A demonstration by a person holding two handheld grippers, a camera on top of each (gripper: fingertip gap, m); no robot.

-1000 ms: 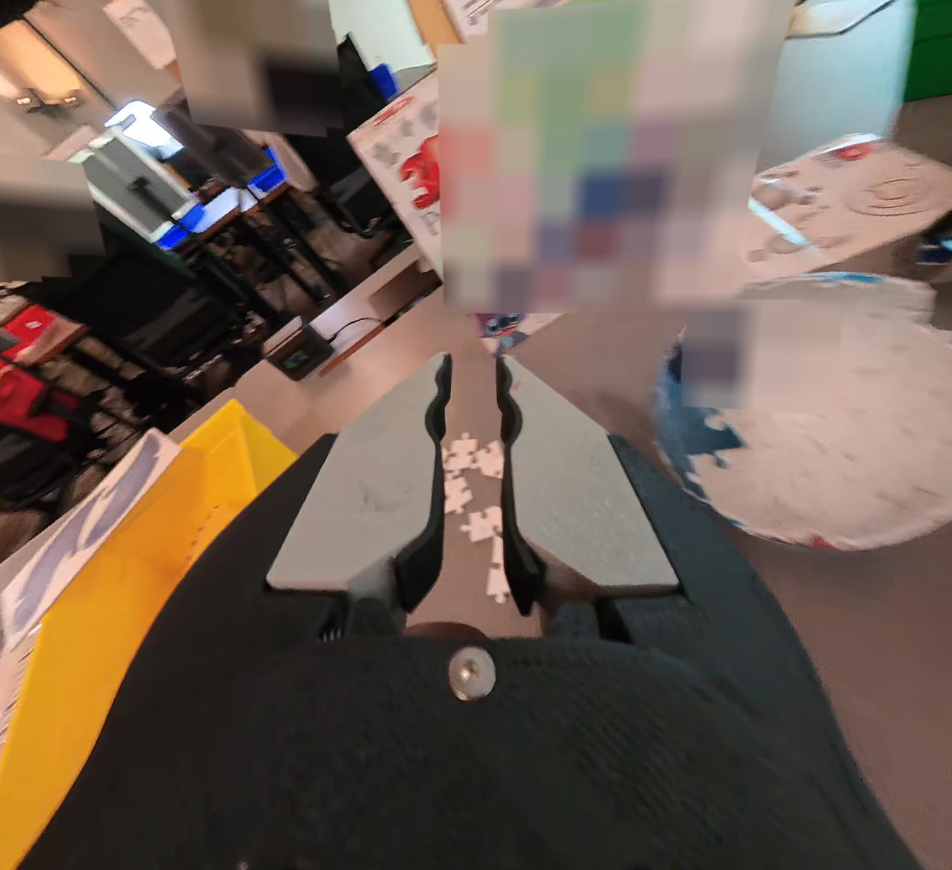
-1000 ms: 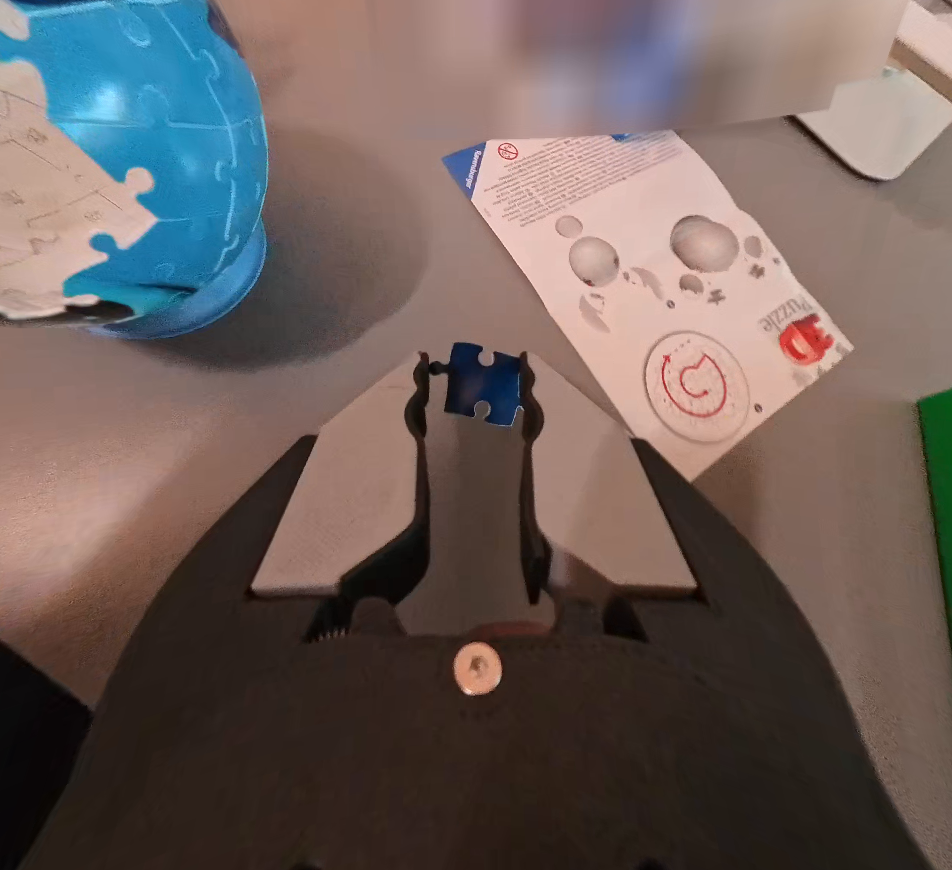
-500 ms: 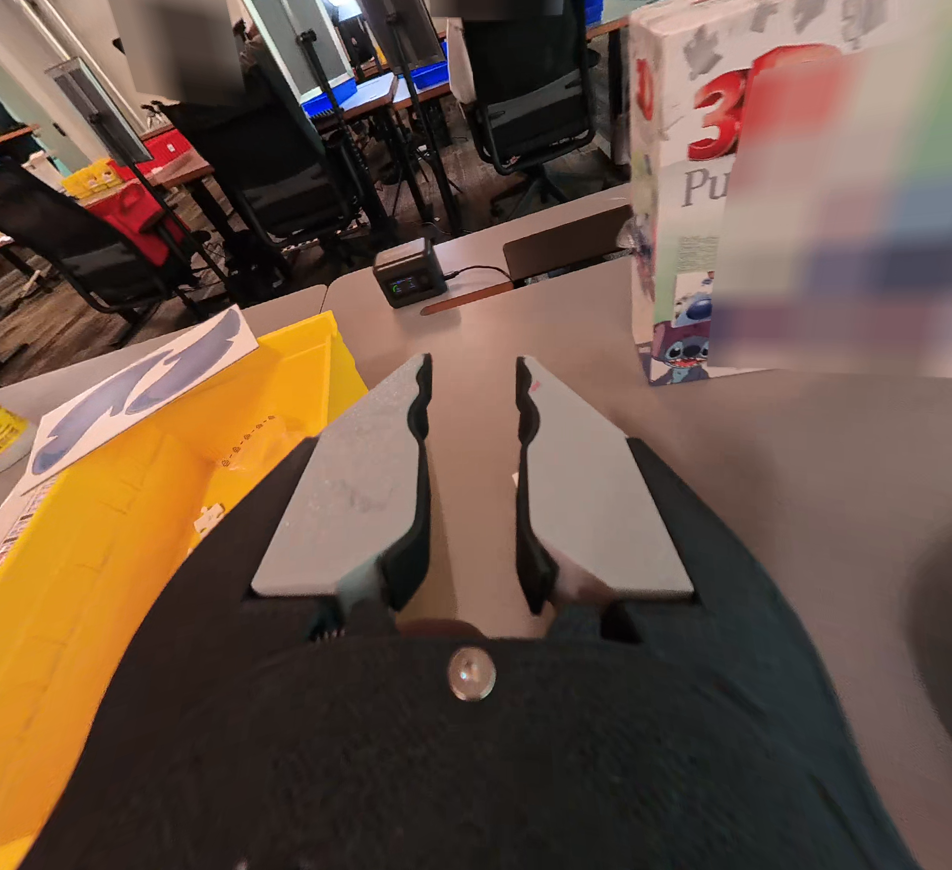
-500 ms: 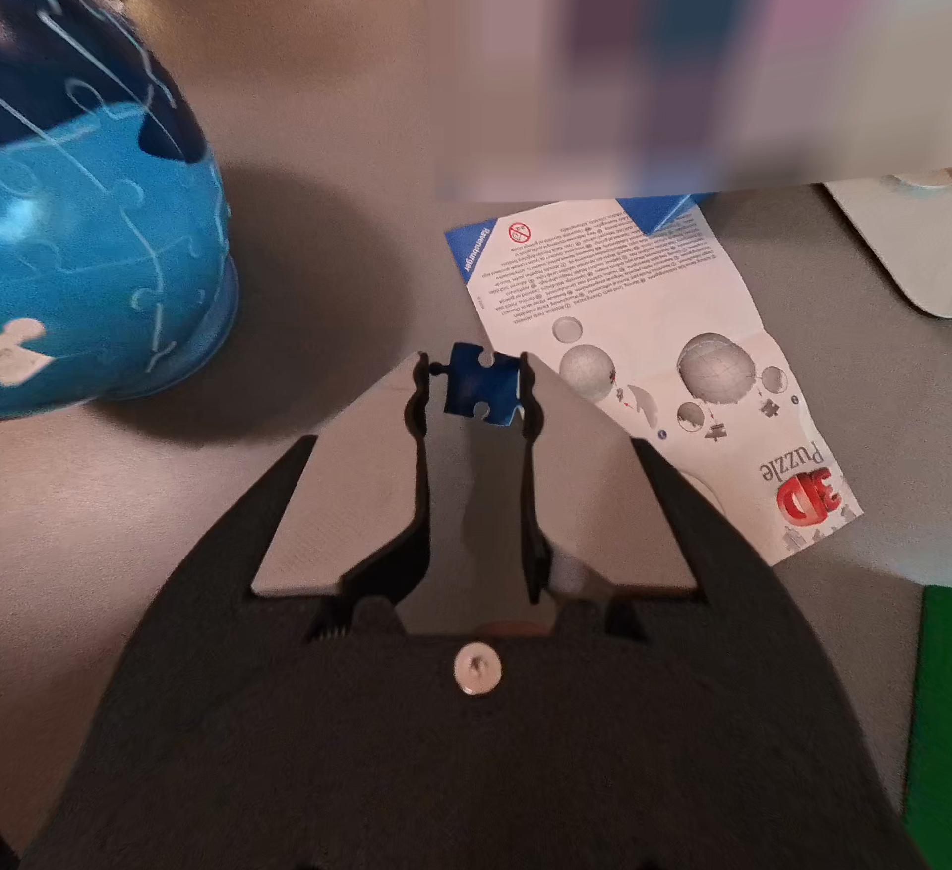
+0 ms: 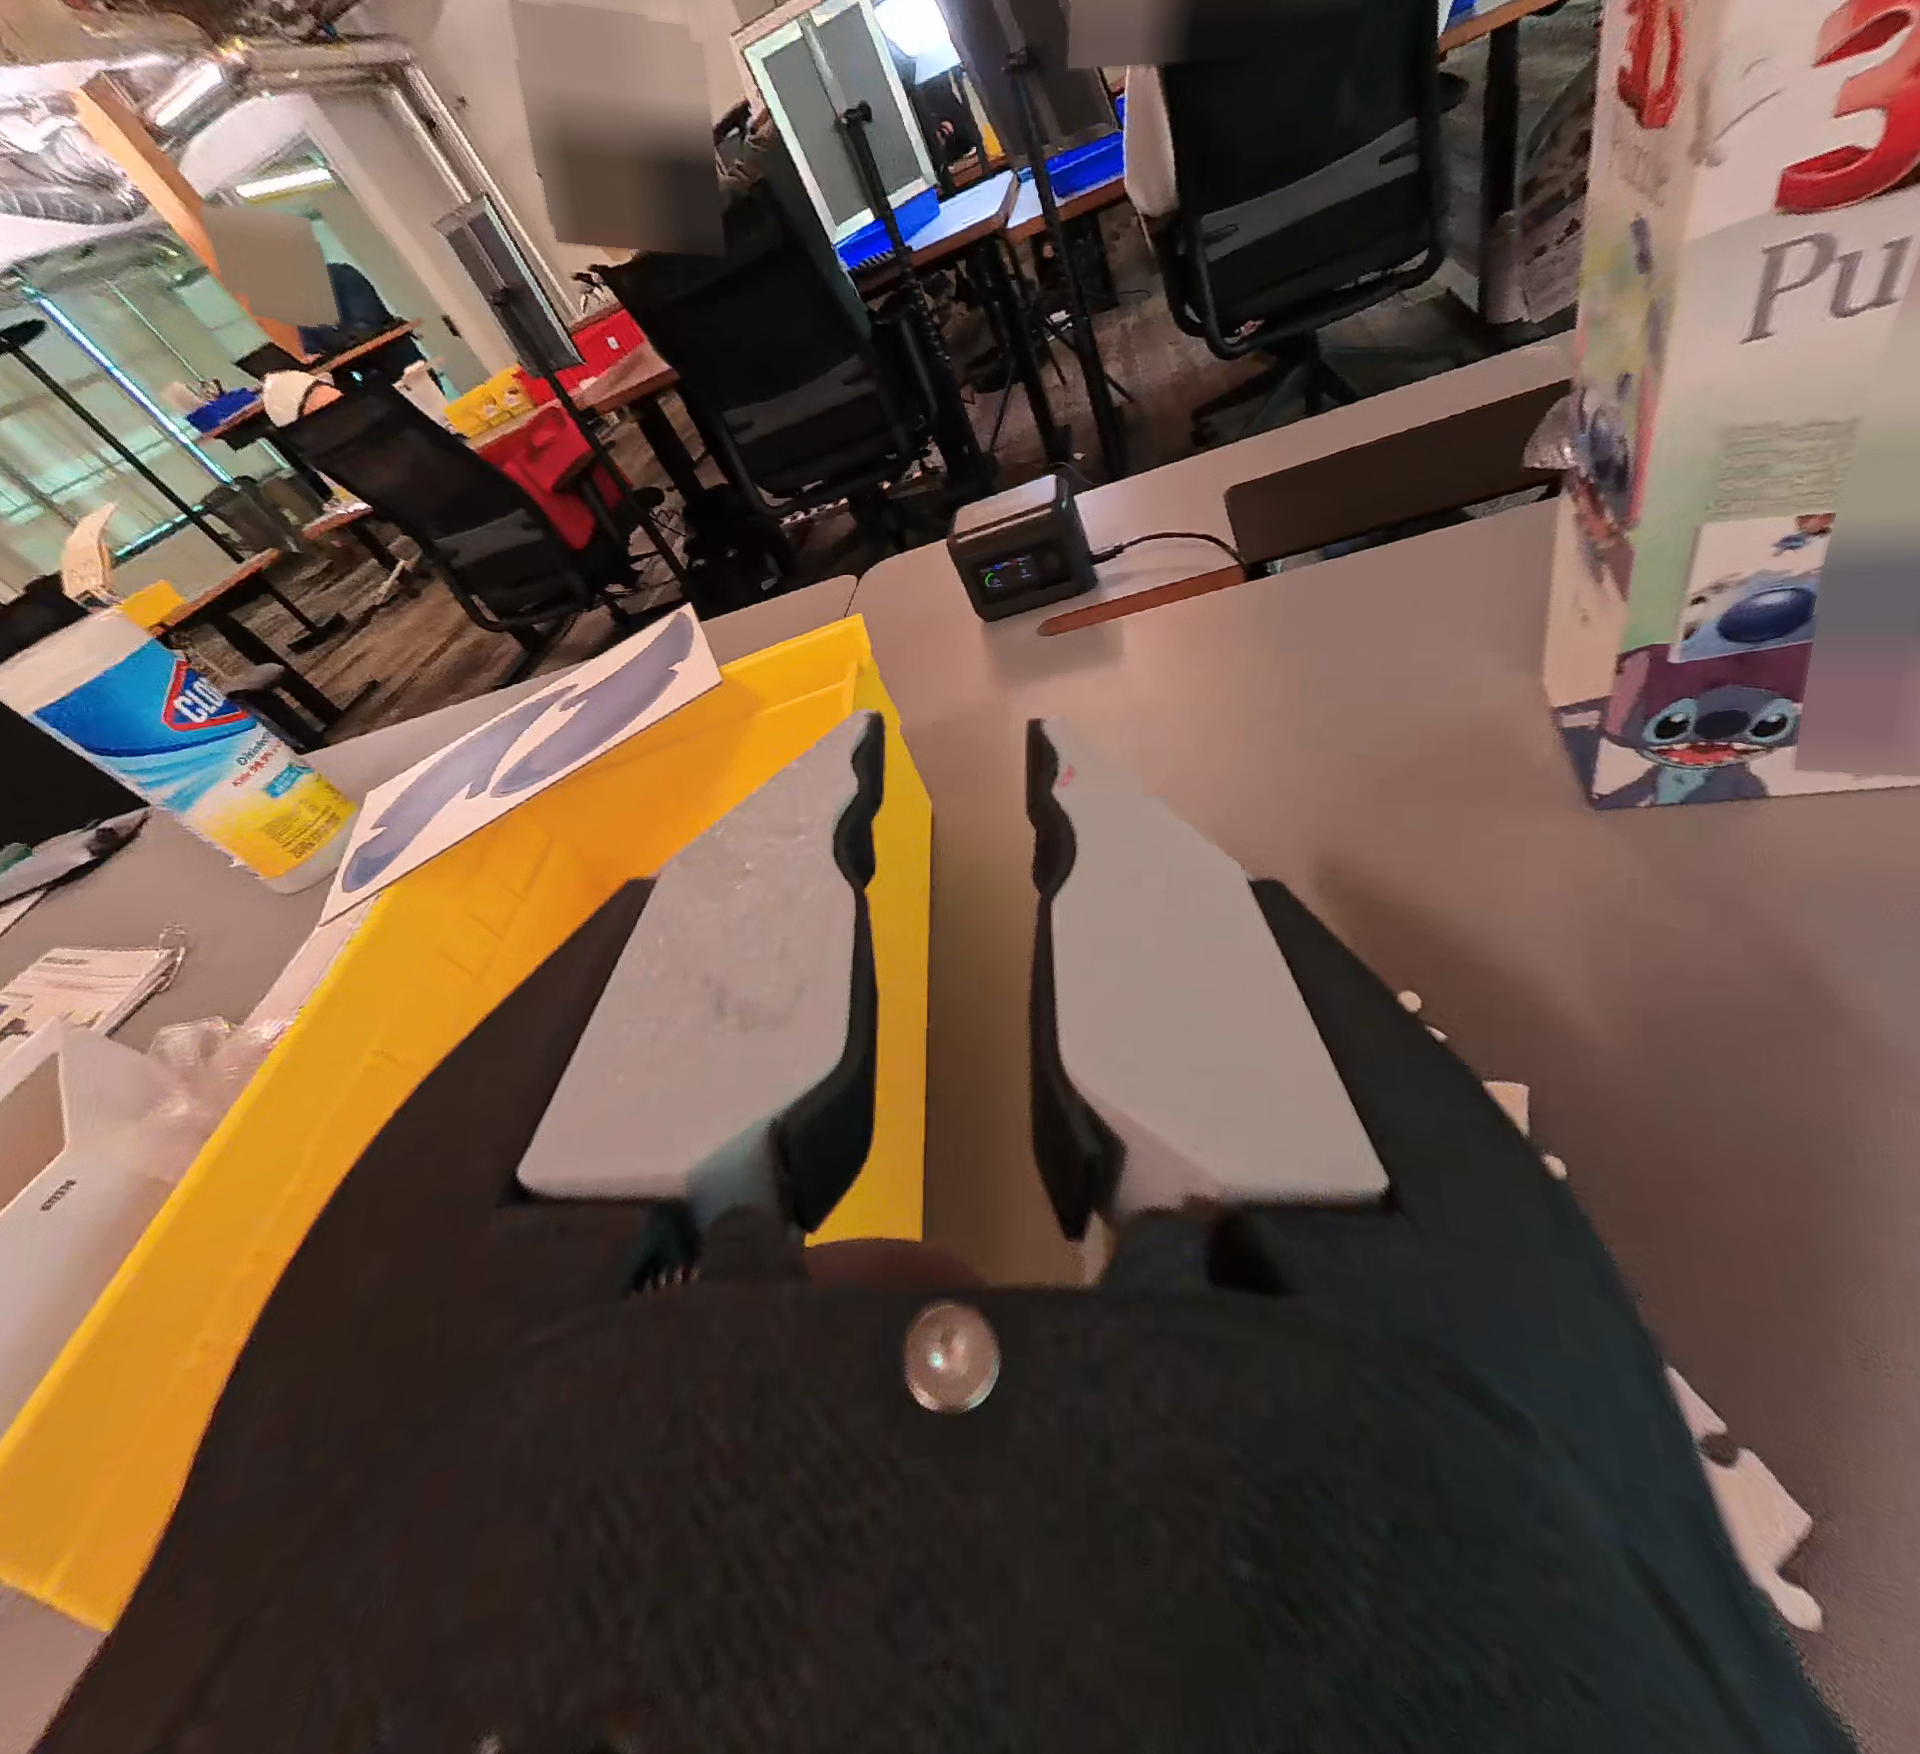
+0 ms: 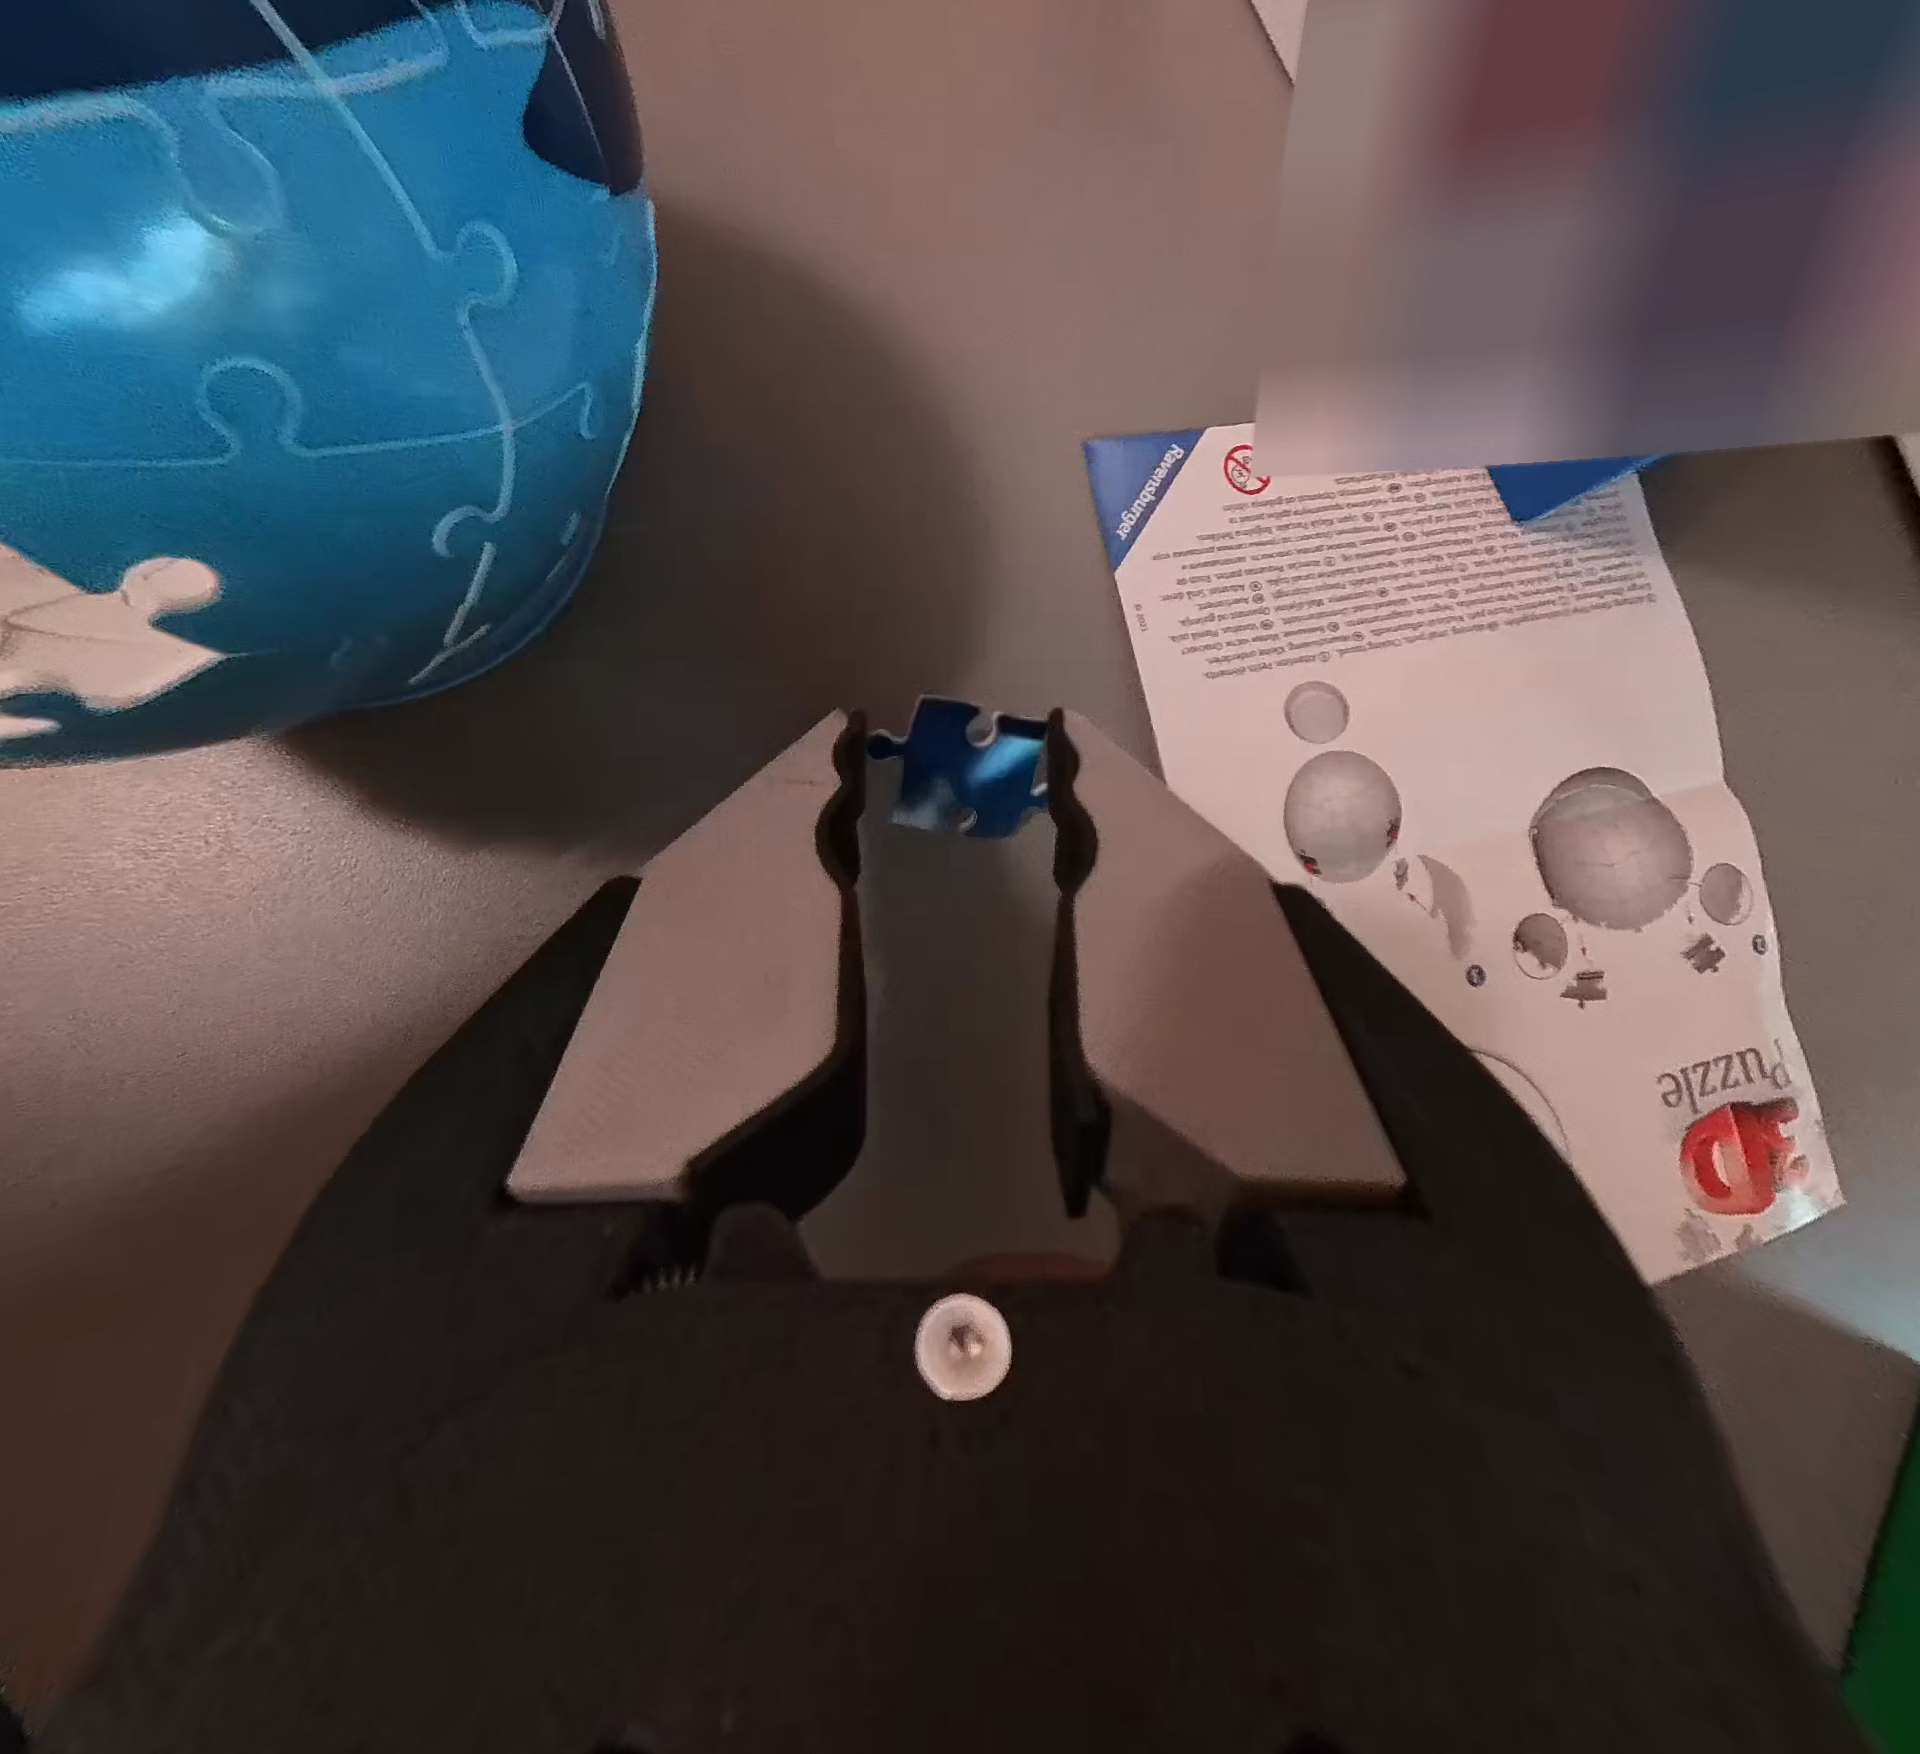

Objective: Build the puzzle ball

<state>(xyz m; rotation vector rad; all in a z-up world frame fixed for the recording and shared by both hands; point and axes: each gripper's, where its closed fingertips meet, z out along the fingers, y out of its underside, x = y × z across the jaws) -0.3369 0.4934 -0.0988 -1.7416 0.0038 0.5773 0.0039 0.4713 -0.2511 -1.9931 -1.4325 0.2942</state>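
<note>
Our left gripper (image 5: 954, 774), jaws parted and empty, hangs beside a yellow bin (image 5: 436, 956); our right gripper (image 6: 954, 748) pinches a blue puzzle piece (image 6: 966, 777) near the partly built blue puzzle ball (image 6: 291, 333), left of the instruction leaflet (image 6: 1455, 769).

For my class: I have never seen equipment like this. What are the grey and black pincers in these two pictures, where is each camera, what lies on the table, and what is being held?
No robot arm is here: a person holds a two-finger gripper in each hand, and a camera on each looks forward along its fingers.

Left wrist view: the left gripper is open and empty, above a grey table. To its left sits a yellow bin, farther left a wipes canister. The puzzle box stands at right; white loose pieces lie at lower right.

Right wrist view: the right gripper pinches a blue puzzle piece. The partly built blue puzzle ball sits at left, an instruction leaflet at right.
</note>
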